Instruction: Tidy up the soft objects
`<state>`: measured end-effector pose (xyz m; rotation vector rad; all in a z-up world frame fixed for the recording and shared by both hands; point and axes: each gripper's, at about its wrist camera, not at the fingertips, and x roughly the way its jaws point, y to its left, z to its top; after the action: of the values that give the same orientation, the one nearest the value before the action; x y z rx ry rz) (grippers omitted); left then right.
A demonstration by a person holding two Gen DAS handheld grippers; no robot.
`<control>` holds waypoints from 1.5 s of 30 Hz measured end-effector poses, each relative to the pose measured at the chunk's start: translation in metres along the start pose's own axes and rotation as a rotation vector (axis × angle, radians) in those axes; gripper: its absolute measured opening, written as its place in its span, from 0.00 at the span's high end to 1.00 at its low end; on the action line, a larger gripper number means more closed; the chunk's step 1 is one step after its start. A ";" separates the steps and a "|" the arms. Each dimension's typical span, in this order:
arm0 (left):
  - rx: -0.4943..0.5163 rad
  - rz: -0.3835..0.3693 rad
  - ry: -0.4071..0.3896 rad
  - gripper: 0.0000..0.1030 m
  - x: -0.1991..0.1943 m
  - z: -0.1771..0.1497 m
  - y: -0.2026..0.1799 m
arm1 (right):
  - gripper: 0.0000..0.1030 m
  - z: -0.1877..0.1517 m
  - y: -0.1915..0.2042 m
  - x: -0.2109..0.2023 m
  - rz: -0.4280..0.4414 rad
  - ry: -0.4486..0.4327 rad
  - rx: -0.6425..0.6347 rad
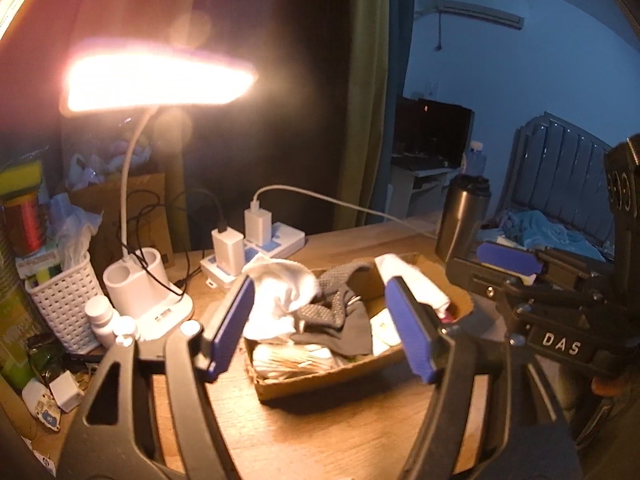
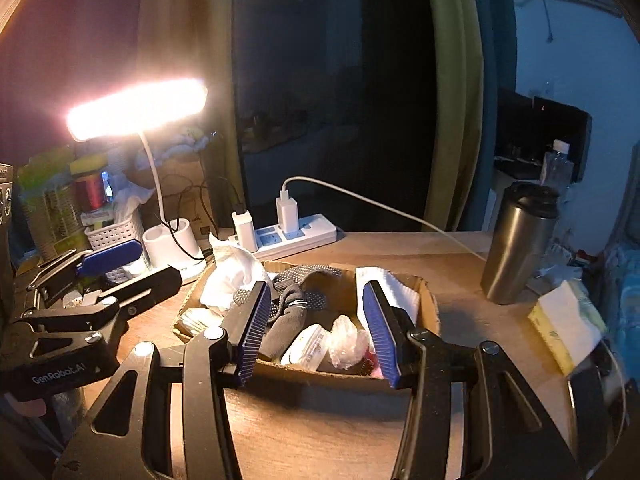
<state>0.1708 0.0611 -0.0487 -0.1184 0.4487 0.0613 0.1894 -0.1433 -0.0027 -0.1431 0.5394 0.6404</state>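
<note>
Dimly lit by a glowing desk lamp at far left, a wooden table with a shallow cardboard box at its middle, heaped with soft things. Inside the box: a crumpled white cloth at the far left corner, a grey dotted sock draped across the centre, a folded white cloth leaning on the right wall, a crinkled plastic bag near the front. Left claw spread wide and empty, poised just short of the box with the crumpled white cloth between its blue pads. Right claw likewise wide and empty, straddling the near edge above the sock and bag. Nothing gripped by either. Probably the start of a pick. Best to choose one piece, lower straight onto a raised fold, and close on a thick bunch rather than a thin edge, since limp cloth slips and drags its neighbours along. Worth bracing the light box with the other claw so it does not slide. Also nearby: a power strip with chargers behind the box, a steel flask to the right, well apart.
</note>
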 end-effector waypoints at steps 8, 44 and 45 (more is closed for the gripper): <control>0.012 -0.016 -0.034 0.31 -0.024 0.003 -0.012 | 0.51 -0.001 -0.002 -0.030 -0.025 -0.033 -0.001; 0.036 -0.007 -0.188 0.09 -0.154 0.012 -0.068 | 0.28 -0.024 -0.001 -0.184 -0.148 -0.207 0.019; 0.034 -0.006 -0.188 0.09 -0.156 0.013 -0.068 | 0.28 -0.024 0.000 -0.187 -0.151 -0.210 0.018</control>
<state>0.0421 -0.0097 0.0381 -0.0798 0.2616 0.0581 0.0536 -0.2493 0.0742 -0.0973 0.3284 0.4957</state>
